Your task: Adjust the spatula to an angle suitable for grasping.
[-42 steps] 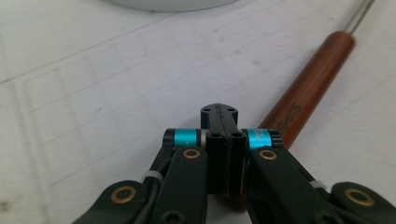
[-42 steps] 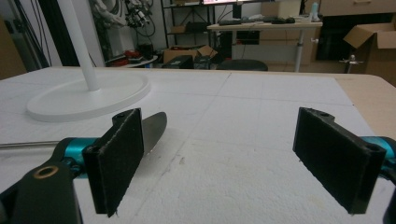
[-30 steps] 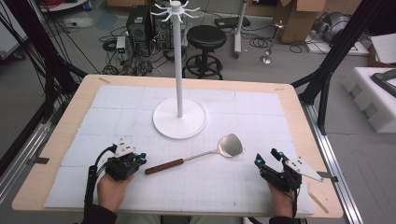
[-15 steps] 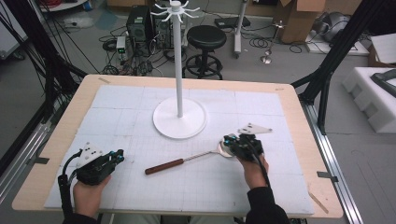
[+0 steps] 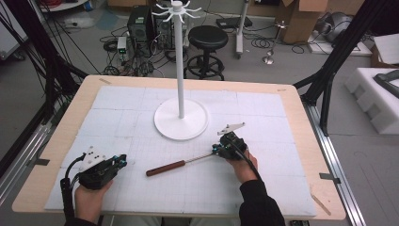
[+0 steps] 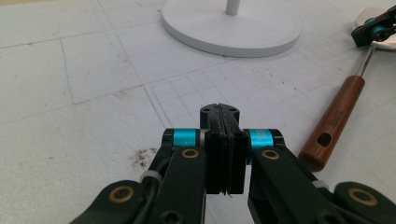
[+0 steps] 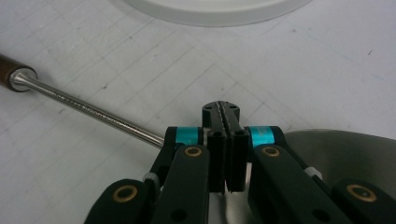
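On the near left of the table [image 5: 301, 117], the left tool [image 5: 118, 161] rests in the person's left hand [image 5: 89, 197] on the white gridded mat [image 5: 263, 188], its jaws pressed together with nothing between them; the left gripper view shows the two black pads [image 6: 223, 140] meeting flat. Just right of it lies the spatula [image 5: 179, 164], its brown wooden handle [image 5: 164, 168] pointing toward the near left and its thin metal shaft [image 7: 93, 114] running up and right. The handle is near the left tool but apart from it, with bare mat between.

A little farther, right of centre, the right tool [image 5: 221, 149] sits over the spatula's metal blade [image 7: 355, 154], held by the right hand [image 5: 242, 165] with its dark sleeve [image 5: 259, 207] coming in from the near edge. Its jaws have just been closing and now stand together; in the right gripper view the pads meet above the neck where shaft joins blade, and whether they pinch any metal cannot be told.

Beyond the spatula stands the white rack [image 5: 180, 70], a tall pole on a round base [image 5: 181, 127] with hooks at the top; the base edge is close to the right tool.

Past the table, on the floor, are a black stool [image 5: 207, 40], computer cases with tangled cables [image 5: 141, 28] and cardboard boxes [image 5: 301, 19]; white foam blocks [image 5: 376, 99] lie off to the right.
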### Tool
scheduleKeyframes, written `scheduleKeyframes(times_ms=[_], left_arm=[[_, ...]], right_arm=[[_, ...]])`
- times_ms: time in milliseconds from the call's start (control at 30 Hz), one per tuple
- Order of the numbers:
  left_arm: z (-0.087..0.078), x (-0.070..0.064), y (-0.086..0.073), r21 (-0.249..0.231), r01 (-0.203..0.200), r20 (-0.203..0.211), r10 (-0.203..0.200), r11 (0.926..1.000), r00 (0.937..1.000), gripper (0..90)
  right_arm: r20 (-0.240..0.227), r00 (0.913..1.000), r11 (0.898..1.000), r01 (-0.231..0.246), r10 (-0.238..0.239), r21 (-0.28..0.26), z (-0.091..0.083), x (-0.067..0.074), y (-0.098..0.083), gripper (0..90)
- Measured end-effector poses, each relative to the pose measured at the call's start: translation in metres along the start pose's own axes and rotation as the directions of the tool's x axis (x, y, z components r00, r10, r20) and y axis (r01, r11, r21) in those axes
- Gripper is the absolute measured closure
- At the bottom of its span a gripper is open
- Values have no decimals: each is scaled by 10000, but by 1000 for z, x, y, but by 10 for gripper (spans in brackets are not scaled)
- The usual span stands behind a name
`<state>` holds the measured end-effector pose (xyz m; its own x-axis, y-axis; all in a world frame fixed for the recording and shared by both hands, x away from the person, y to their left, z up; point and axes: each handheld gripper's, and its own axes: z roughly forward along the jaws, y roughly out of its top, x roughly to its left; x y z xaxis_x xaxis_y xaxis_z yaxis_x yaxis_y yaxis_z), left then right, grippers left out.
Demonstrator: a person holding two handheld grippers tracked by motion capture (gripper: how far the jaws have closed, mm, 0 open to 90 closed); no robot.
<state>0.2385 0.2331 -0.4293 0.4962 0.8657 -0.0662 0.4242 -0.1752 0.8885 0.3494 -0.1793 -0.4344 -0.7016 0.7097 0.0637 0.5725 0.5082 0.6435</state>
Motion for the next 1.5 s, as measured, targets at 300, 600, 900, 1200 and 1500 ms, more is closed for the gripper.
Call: scheduleKeyframes(times_ms=[300, 600, 900, 1200, 1500], left_arm=[[3, -4, 0, 103, -65, 184, 63, 9999, 9998, 888], [5, -6, 1, 146, -71, 232, 68, 9999, 9997, 887], [0, 2, 0, -10, 165, 5, -165, 9999, 9999, 883], [-11, 13, -4, -224, 399, -205, -403, 9990, 9990, 884], [-17, 17, -6, -303, 420, -268, -428, 9987, 9987, 884]], right_arm=[[-237, 9983, 9973, 539, -527, 508, -20, 11, -19, 896], [-798, 9948, 9958, 681, -632, 606, -35, 23, -37, 896], [-1585, 9796, 9918, 1170, -1238, -519, -52, 42, -38, 895], [-2670, 9277, 9649, 2595, -2609, -414, -25, 98, -11, 896], [-2225, 9352, 9592, 2827, -2755, 7, 7, 116, -2, 896]])
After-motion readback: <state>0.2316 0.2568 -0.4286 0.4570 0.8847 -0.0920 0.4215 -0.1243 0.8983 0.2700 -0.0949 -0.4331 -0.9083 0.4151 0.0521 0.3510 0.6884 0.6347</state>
